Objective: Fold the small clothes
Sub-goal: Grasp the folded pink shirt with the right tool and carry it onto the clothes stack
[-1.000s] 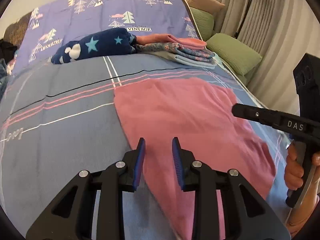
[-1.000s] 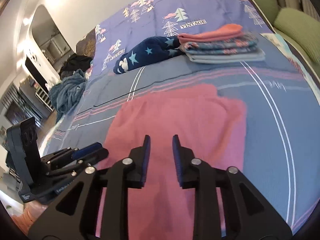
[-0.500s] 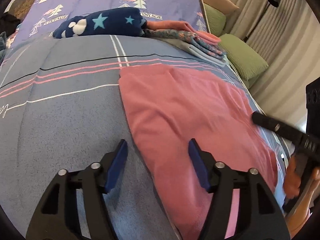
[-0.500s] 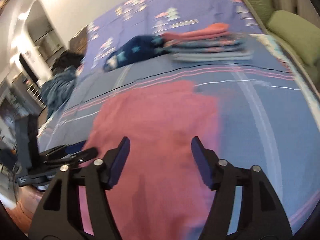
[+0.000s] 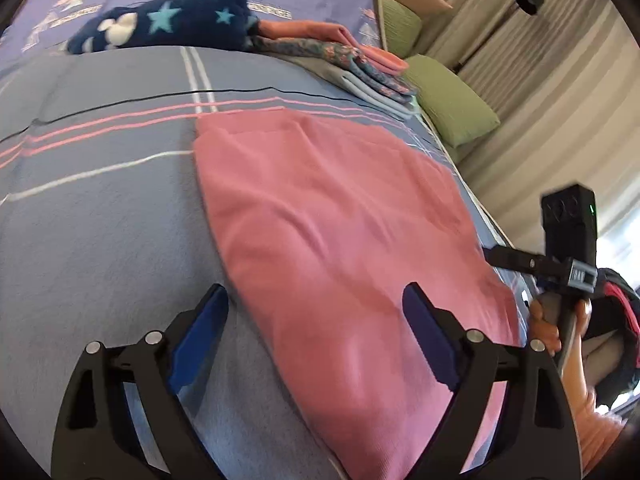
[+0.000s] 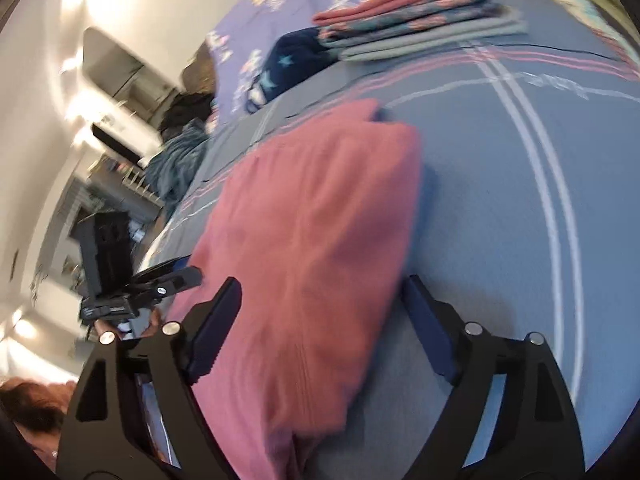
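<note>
The left tongs (image 5: 316, 312) stand wide, their jaws having just been opening, with blue pads (image 5: 200, 336) spread so that one sits over the bare bedspread and the other over the near left edge of the flat pink knit garment (image 5: 340, 216). Nothing is gripped; the cloth lies loose beneath the gap. The right tongs (image 6: 320, 308) are likewise spread wide after opening, straddling the garment's near right part, one pad over pink cloth and the other just past its right edge, again with nothing pinched.

The pink garment lies spread on the grey-blue striped bedspread (image 5: 100, 220), near the front of the bed, with a folded-over layer showing at its far edge. From the left view, a hand (image 5: 548, 328) holds the black handle of the right tool at the garment's right side.

Farther back, well apart from the garment, sits a stack of folded clothes (image 5: 352, 60) with a coral piece on top, and beside it a rolled navy fleece with stars (image 5: 168, 24). Beyond the bed's right side rest green cushions (image 5: 452, 112) before pale curtains (image 5: 560, 80).
</note>
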Motion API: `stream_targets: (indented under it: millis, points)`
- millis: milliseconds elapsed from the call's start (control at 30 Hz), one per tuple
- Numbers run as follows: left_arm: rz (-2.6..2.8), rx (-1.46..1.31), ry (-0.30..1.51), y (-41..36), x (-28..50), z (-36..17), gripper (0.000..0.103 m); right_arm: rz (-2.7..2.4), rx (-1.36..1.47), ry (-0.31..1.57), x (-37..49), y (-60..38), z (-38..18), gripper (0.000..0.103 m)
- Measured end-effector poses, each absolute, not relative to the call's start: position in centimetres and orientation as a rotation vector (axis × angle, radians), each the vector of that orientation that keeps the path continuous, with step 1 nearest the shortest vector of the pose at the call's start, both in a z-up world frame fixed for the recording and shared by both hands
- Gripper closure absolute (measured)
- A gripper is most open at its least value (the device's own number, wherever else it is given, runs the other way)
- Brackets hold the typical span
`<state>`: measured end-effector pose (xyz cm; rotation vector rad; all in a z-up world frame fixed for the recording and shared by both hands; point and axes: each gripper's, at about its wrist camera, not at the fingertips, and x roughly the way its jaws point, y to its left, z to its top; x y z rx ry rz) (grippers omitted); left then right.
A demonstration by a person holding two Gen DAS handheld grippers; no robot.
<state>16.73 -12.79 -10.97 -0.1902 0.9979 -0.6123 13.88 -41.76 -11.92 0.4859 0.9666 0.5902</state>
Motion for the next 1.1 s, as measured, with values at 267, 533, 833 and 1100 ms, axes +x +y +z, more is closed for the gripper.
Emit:
stream_targets:
  millis: [267,533,833,1100]
  points:
    - [-0.582,-0.151,0.966,-14.8,20.7,-10.9,0.067,0.621,0.437,0.991,20.7,-38.7,-12.9,0.084]
    - [-0.632,-0.072,0.758,-16.4,18.2,-2.5,0.084,0.505,0.358,0.641,14.0,-40.5,-1.5,0.086]
    - [-0.649,0.048,0.459,-22.7,24.5,13.8,0.090,0.228,0.193,0.325,19.9,-44.4,14.4,0.085]
    - [-0.394,0.042,0.467,-25.6,41.9,15.1,0.095,-0.055,0.213,0.474,40.8,-47.4,10.1,0.041]
